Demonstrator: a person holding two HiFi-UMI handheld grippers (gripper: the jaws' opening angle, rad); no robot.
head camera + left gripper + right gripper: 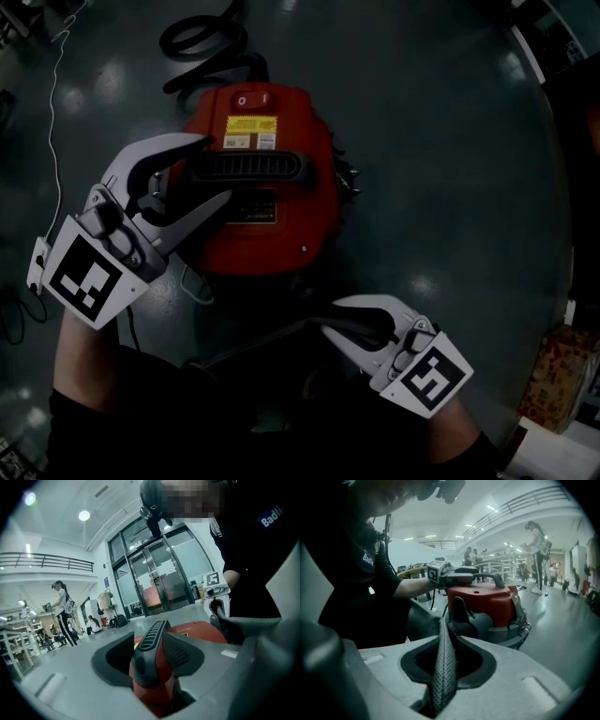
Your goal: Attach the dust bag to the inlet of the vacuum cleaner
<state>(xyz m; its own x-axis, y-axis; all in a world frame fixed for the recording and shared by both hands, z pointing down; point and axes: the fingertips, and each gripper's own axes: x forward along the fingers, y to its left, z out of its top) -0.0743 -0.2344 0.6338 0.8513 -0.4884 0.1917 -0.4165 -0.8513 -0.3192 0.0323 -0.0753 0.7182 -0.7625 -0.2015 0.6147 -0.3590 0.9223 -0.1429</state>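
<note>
The red vacuum cleaner (281, 244) stands on the dark floor in front of me, its black handle (253, 169) across the top. My left gripper (214, 171) is shut on that handle's left end; in the left gripper view the handle (150, 644) fills the gap between the pads. Low at the right of the head view, my right gripper (330, 319) points at the vacuum's near side. A strip of grey mesh dust bag (443, 667) stands on edge between its jaws, with dark gaps on both sides. The bag runs toward the vacuum's grey lower body (501, 625).
A black hose (202, 42) coils behind the vacuum, and a thin white cable (52, 112) runs down the left. A printed box (558, 375) sits at the far right. Metal latches (522, 620) line the vacuum's rim. Other people (61, 611) stand far off.
</note>
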